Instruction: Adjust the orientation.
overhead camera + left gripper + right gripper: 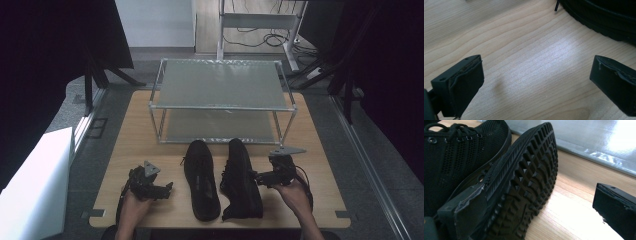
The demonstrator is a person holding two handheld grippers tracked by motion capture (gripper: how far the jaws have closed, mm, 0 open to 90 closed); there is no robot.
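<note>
Two black mesh lace-up shoes lie side by side at the table's front. The left shoe (201, 180) stands upright. The right shoe (242, 181) is tipped on its side, and its ridged sole (529, 185) faces my right gripper. My right gripper (257, 176) (539, 195) is open at that sole. One of its fingers (464, 215) lies close against the sole's edge; the other stands apart over bare wood. The upright shoe (454, 157) shows behind it. My left gripper (166, 189) (537, 67) is open over bare wood, left of the upright shoe, whose sole edge (604, 22) is nearby.
A two-tier rack (222, 82) with a metal frame and translucent shelves stands at the back middle of the wooden table (135, 135). Its lower shelf (584, 137) is just beyond the shoes. A white box (35, 185) sits off the table's left side.
</note>
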